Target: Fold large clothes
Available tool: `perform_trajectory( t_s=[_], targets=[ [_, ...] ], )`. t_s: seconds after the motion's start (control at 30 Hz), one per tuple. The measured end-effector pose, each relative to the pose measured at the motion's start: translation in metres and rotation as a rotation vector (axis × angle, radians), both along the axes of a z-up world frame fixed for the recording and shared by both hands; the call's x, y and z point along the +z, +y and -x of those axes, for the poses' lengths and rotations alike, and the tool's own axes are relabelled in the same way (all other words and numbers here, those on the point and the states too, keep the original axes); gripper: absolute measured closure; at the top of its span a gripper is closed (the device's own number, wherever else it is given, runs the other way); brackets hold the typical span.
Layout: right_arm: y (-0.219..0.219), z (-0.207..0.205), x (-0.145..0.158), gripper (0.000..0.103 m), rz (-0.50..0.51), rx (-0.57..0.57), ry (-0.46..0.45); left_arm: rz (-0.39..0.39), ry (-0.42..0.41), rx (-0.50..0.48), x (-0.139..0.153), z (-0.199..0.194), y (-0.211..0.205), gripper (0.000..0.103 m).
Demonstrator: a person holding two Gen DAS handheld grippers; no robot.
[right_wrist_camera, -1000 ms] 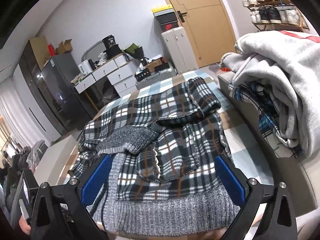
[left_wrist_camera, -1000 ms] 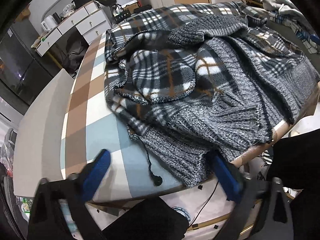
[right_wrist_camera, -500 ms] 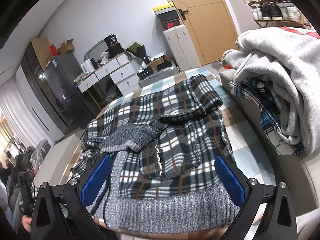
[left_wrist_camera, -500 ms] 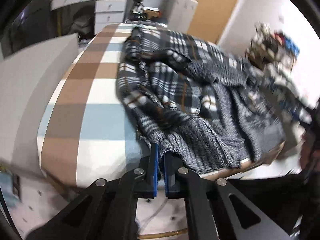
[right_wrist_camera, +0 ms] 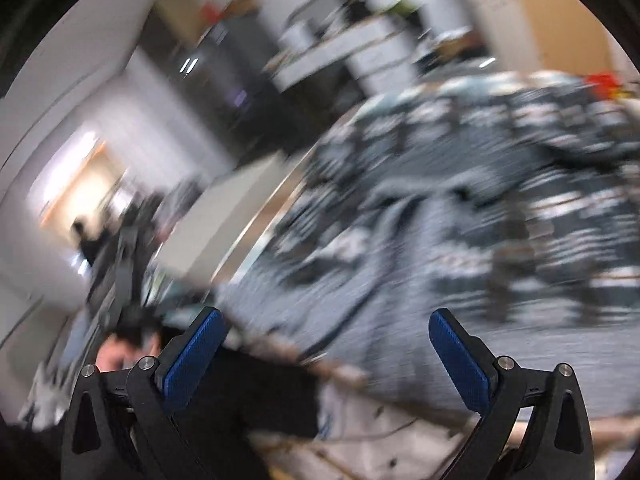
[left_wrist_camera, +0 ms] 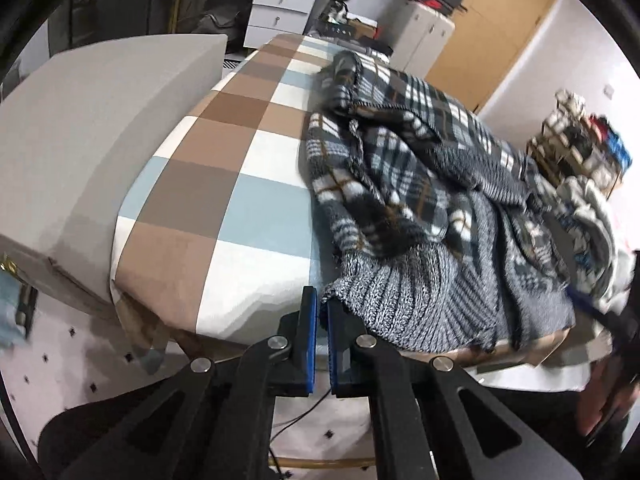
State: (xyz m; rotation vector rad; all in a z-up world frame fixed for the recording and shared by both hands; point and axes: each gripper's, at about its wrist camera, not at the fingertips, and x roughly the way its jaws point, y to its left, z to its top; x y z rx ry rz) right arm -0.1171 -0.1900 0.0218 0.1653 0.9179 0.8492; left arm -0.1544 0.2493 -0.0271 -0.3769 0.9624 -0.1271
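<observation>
The left gripper [left_wrist_camera: 322, 312] has its blue fingers [left_wrist_camera: 310, 340] clenched together at the near edge of the bed [left_wrist_camera: 224, 200], and the grey ribbed hem of the knit garment [left_wrist_camera: 420, 304] lies just to their right. The hem's corner touches the fingertips, but whether any cloth is pinched between them cannot be told. The garment, grey knit lined with dark plaid fleece [left_wrist_camera: 400, 176], sprawls rumpled over the right half of the bed and reaches to its near edge.

In the right wrist view, heavily blurred, the right gripper [right_wrist_camera: 326, 330] holds its fingers [right_wrist_camera: 458, 354] released and wide apart above the same garment's grey knit part, with nothing between them.

The bed wears a checked cover of brown, white and pale blue squares. A plain grey cushioned block [left_wrist_camera: 80, 120] adjoins it on the left. Behind stand white drawers [left_wrist_camera: 280, 12], a white cabinet [left_wrist_camera: 428, 40] and a wooden door [left_wrist_camera: 500, 32]; at the right a shoe rack [left_wrist_camera: 580, 152] and a heap of other clothes [left_wrist_camera: 592, 216]. A dark-clothed person's hand [left_wrist_camera: 600, 404] shows blurred at the lower right.
</observation>
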Motion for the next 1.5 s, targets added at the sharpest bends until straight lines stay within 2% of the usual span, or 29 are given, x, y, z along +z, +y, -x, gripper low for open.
perform_trajectory(
  t_s=[0.07,0.1,0.23,0.27,0.3,0.37,0.43,0.47,0.53,0.57,0.63,0.7,0.73,0.8,0.97,1.0,1.13,1.2,1.33,1.37,1.4,1.47,1.5],
  targets=[
    [0.028,-0.002,-0.012,0.001,0.054,0.044,0.027,0.032,0.001,0.000,-0.001,0.000,0.003,0.103],
    [0.040,-0.007,-0.019,0.001,0.097,0.032,0.044,0.038,-0.001,-0.004,0.000,0.001,0.004,0.103],
    [0.058,-0.027,-0.036,0.010,0.129,-0.042,0.116,0.049,-0.025,-0.019,0.002,0.002,0.004,0.103],
    [0.059,-0.032,-0.039,0.018,0.125,-0.058,0.139,0.053,-0.032,-0.025,0.003,0.002,0.003,0.103],
    [0.058,-0.035,-0.042,0.032,0.133,-0.081,0.150,0.054,-0.045,-0.032,0.003,0.003,0.002,0.103],
    [0.060,-0.042,-0.048,0.037,0.216,-0.152,0.156,0.053,-0.068,-0.055,0.006,0.004,-0.002,0.103],
    [0.071,-0.040,-0.047,0.040,0.256,-0.146,0.121,0.048,-0.072,-0.063,0.005,0.003,-0.005,0.103],
    [0.076,-0.039,-0.048,0.045,0.272,-0.136,0.119,0.054,-0.075,-0.069,0.005,0.003,-0.005,0.103],
    [0.087,-0.037,-0.048,0.072,0.311,-0.126,0.088,0.056,-0.076,-0.071,0.005,0.003,-0.005,0.103],
    [0.090,-0.036,-0.048,0.096,0.325,-0.125,0.083,0.058,-0.075,-0.071,0.005,0.002,-0.004,0.103],
    [0.089,-0.038,-0.045,0.097,0.290,-0.135,0.090,0.062,-0.073,-0.073,0.005,0.003,-0.004,0.103],
    [0.083,-0.036,-0.037,0.097,0.270,-0.159,0.055,0.057,-0.081,-0.066,0.005,0.004,-0.004,0.103],
    [0.078,-0.035,-0.030,0.097,0.292,-0.187,0.015,0.048,-0.104,-0.051,0.008,0.007,-0.003,0.103],
    [0.070,-0.036,-0.025,0.098,0.359,-0.241,-0.007,0.022,-0.124,-0.039,0.010,0.008,-0.005,0.103],
    [0.054,-0.046,-0.036,0.097,0.466,-0.258,0.089,-0.002,-0.094,-0.045,0.005,0.006,-0.009,0.103],
    [0.051,-0.045,-0.040,0.097,0.472,-0.249,0.116,-0.008,-0.090,-0.046,0.005,0.007,-0.009,0.103],
    [0.048,-0.034,-0.034,0.097,0.490,-0.205,0.108,-0.024,-0.079,-0.045,0.004,0.010,-0.010,0.103],
    [0.041,-0.029,-0.031,0.097,0.504,-0.200,0.108,-0.007,-0.066,-0.048,0.002,0.012,-0.010,0.103],
    [0.019,-0.015,-0.017,0.092,0.528,-0.241,0.052,0.008,-0.017,-0.087,-0.002,0.018,-0.017,0.103],
    [0.009,-0.011,-0.014,0.082,0.515,-0.246,0.043,0.030,-0.009,-0.098,-0.001,0.021,-0.016,0.103],
    [-0.003,-0.007,-0.008,0.060,0.476,-0.250,0.030,0.052,-0.007,-0.098,-0.001,0.023,-0.015,0.103],
    [-0.024,0.001,0.001,0.035,0.403,-0.264,-0.006,0.105,0.015,-0.086,-0.001,0.023,-0.007,0.103],
    [-0.037,0.005,0.007,0.032,0.359,-0.272,-0.053,0.135,0.032,-0.071,-0.002,0.021,-0.002,0.101]
  ],
)
